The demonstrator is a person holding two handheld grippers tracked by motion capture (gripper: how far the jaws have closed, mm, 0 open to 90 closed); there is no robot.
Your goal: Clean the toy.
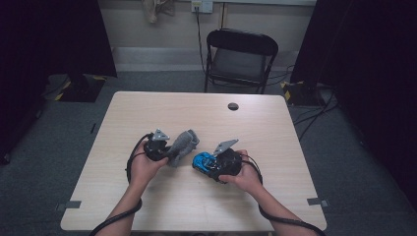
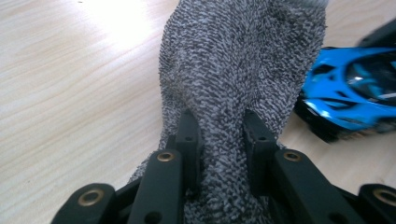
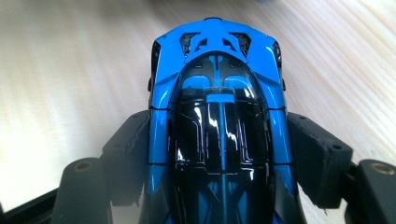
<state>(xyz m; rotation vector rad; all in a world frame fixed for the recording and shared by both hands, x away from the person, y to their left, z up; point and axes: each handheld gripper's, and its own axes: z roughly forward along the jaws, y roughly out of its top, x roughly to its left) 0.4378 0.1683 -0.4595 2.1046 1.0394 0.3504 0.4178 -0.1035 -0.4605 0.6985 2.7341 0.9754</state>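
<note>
A grey knitted sock (image 1: 183, 144) (image 2: 233, 74) is pinched near one end by my left gripper (image 1: 164, 150) (image 2: 219, 135), which is shut on it; the rest of the sock stands up past the jaws. A blue and black toy car (image 1: 202, 162) (image 3: 217, 121) sits lengthwise between the jaws of my right gripper (image 1: 209, 164) (image 3: 217, 140), whose pads press on both its sides. In the left gripper view the toy car (image 2: 355, 88) lies on the table just right of the sock. Both grippers are low over the light wooden table (image 1: 196, 118), close together near its middle.
A black folding chair (image 1: 239, 56) stands behind the table's far edge. A small dark round hole (image 1: 233, 106) marks the tabletop at the back right. Cables trail from both grippers toward the near edge, and more cables lie on the floor at the right.
</note>
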